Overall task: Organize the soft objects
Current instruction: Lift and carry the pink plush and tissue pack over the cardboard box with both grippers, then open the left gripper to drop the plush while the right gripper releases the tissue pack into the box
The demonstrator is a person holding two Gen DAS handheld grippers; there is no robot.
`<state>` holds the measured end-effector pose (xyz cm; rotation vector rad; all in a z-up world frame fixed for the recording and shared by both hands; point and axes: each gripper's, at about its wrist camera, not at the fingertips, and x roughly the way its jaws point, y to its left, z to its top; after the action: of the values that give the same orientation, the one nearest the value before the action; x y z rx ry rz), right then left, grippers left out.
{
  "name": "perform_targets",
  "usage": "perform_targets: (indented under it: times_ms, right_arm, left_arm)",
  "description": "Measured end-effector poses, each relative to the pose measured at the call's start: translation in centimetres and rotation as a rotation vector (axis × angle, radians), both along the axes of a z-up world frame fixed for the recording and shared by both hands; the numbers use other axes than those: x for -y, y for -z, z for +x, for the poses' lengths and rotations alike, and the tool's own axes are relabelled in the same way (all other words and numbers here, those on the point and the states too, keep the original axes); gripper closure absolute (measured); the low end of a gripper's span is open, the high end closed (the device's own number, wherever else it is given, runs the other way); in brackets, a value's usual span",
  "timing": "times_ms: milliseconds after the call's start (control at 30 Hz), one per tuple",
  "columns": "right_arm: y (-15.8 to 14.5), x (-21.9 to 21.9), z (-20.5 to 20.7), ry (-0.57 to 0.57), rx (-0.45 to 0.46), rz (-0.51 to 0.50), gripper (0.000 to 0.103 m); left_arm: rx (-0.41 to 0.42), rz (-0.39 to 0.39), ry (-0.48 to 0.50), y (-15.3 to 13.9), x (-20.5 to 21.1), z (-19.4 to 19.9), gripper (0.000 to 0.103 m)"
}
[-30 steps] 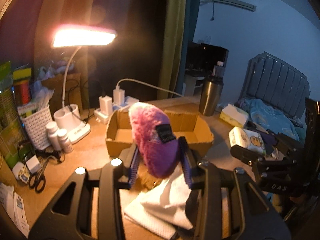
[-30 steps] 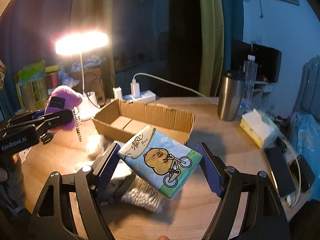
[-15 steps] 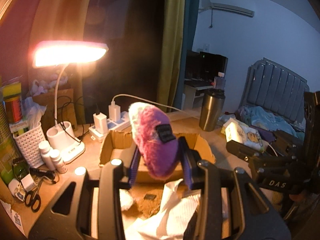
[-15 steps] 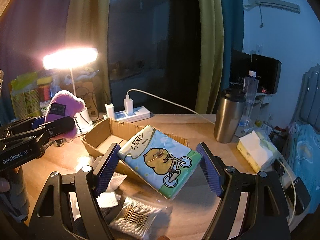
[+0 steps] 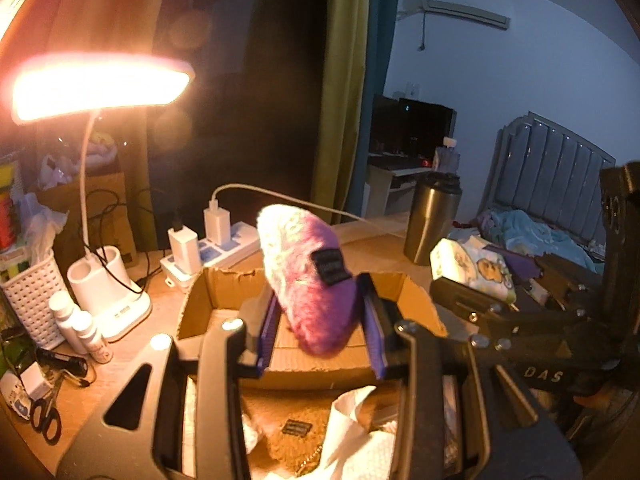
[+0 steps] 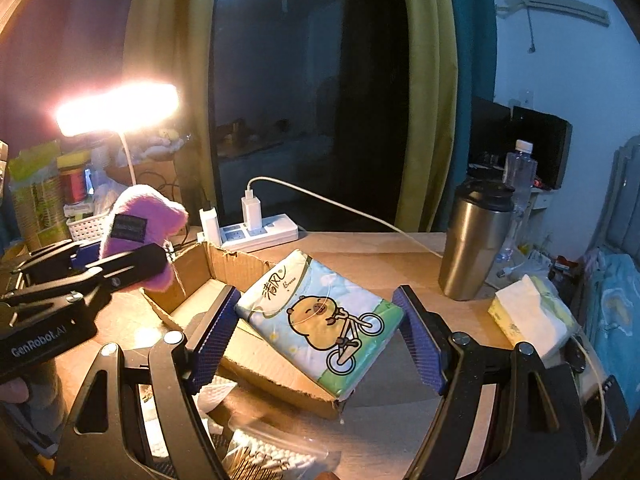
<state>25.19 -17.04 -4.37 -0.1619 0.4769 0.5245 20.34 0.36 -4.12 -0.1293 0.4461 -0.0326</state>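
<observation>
A fluffy purple and white plush toy (image 5: 312, 280) with a black label is clamped in my left gripper (image 5: 320, 292), which is shut on it. It hangs above the open cardboard box (image 5: 224, 288). My right gripper (image 6: 316, 292) is shut on a blue and green tissue pack (image 6: 320, 312) printed with a cartoon animal on a bicycle, held over the near right corner of the box (image 6: 240, 268). In the right wrist view the left gripper (image 6: 128, 248) and plush toy (image 6: 148, 208) sit at the box's left end. The left wrist view catches the tissue pack (image 5: 472, 268) at the right.
A lit desk lamp (image 5: 100, 84), power strip (image 5: 224, 248), white basket (image 5: 28, 292), small bottles and scissors (image 5: 44, 420) crowd the left. A steel tumbler (image 6: 476, 240) and tissue box (image 6: 532, 320) stand right. White cloths (image 5: 360, 440) and a cotton swab bag (image 6: 260, 452) lie near.
Both grippers have carried their loads forward over the table. The cardboard box has come closer and now lies under the plush toy and the tissue pack. Both grips are unchanged.
</observation>
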Motion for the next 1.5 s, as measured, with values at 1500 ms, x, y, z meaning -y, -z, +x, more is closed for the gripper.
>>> perform_targets:
  times_ms: [1500]
  right_arm:
    - [2.3, -0.5, 3.1, -0.005, -0.100, 0.037, 0.021]
  left_arm:
    - [-0.095, -0.057, -0.070, 2.7, -2.2, 1.4, 0.032]
